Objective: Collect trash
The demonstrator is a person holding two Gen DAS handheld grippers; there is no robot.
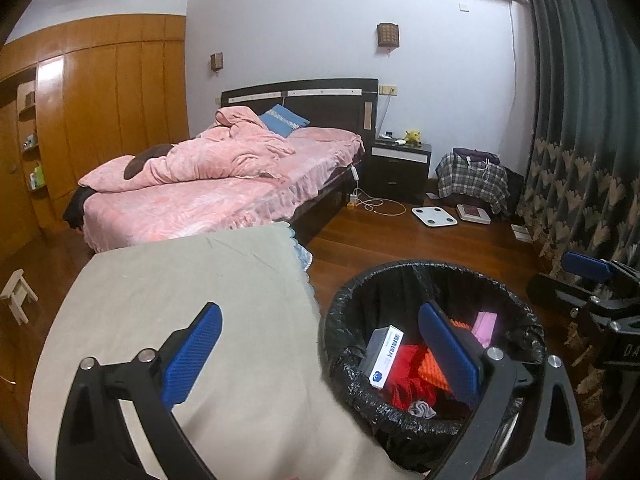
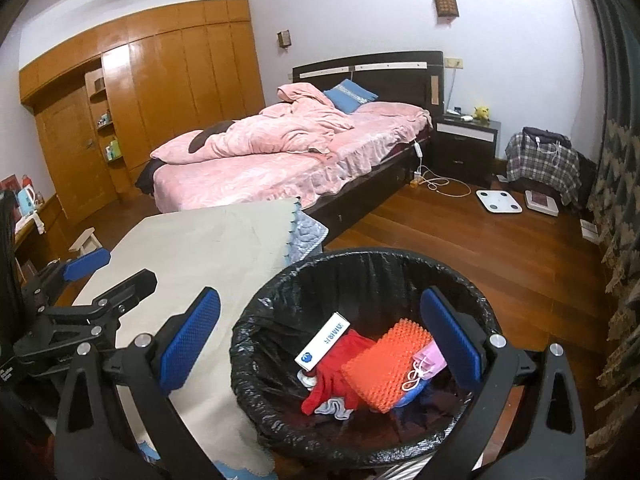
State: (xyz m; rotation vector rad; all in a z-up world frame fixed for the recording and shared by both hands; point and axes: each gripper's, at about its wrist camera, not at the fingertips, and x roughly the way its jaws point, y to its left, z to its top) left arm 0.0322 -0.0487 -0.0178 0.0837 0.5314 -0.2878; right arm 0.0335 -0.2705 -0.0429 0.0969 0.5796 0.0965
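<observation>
Bedroom floorboards are stretching toward a far bed (image 2: pixel 288 152) under pink covers, while near the cameras a bin (image 2: pixel 472 292) lined with a black bag is standing just right of a table draped in beige cloth (image 2: pixel 208 248). Both tools are hanging empty with jaws spread wide: the right gripper (image 2: pixel 320 344) is hovering over the bin's mouth, and the left gripper (image 1: pixel 320 352) is straddling the cloth's edge and the bin's left rim. Inside the bin are lying a white box (image 2: pixel 323 342), a red rag (image 2: pixel 340 368), an orange ridged pad (image 2: pixel 388 364) and a pink packet (image 2: pixel 432 360), all resting below the rim. No loose trash is showing on the visible part of the cloth, so collecting appears close to finished. Doing the step well would likely mean lifting each tool straight up before swinging away, keeping the fingers clear of the loose bag so it is not dragged off the rim, then scanning the cloth's hidden near corners for leftovers.
</observation>
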